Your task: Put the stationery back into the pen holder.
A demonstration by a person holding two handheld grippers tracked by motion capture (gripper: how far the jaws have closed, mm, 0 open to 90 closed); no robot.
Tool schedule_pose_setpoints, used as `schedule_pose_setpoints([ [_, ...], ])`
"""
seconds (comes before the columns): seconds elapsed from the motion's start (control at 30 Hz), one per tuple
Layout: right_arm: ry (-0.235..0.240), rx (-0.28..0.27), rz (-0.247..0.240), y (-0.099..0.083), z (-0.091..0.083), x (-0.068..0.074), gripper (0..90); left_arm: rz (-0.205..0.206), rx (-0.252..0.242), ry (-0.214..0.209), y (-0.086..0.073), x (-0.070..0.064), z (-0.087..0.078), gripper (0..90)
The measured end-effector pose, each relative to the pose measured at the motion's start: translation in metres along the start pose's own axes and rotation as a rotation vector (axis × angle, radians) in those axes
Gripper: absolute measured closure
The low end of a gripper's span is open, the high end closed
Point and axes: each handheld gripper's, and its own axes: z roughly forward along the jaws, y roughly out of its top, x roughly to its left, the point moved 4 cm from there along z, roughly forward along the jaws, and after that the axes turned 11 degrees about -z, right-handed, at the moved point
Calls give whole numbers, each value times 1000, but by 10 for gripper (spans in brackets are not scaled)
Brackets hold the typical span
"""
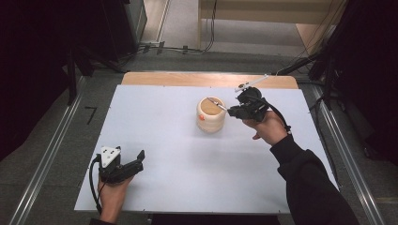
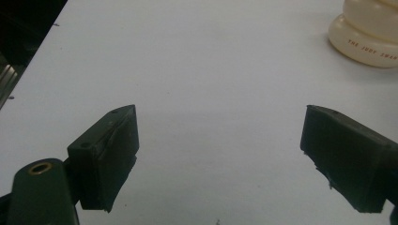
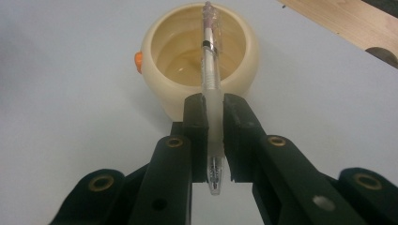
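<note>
Clamping a pen (image 3: 210, 70) between the jaws of the right gripper (image 3: 214, 140), barrel lying along them, far end reaching over the open mouth of the cup (image 3: 159, 56). Standing at 1 o'clock of the table (image 1: 187, 159) centre, cup (image 1: 210, 116) upright. Resting at 7 o'clock, left gripper (image 2: 220, 154) gaping wide, holding nothing, well apart from the cup.

A lab-like recording space — white table (image 1: 155, 140) on metal rails (image 1: 44, 161), dark curtains (image 1: 33, 56), cables (image 1: 178, 48) across the floor.
</note>
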Motion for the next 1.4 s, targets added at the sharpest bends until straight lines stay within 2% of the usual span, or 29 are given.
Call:
schedule_pose_setpoints([
  [0.97, 2, 0, -13, 3, 6, 3, 777, 0, 1, 0, 0, 0, 0, 127],
  [1.4, -5, -17, -2, 6, 9, 2, 719, 1, 1, 1, 0, 1, 0, 127],
])
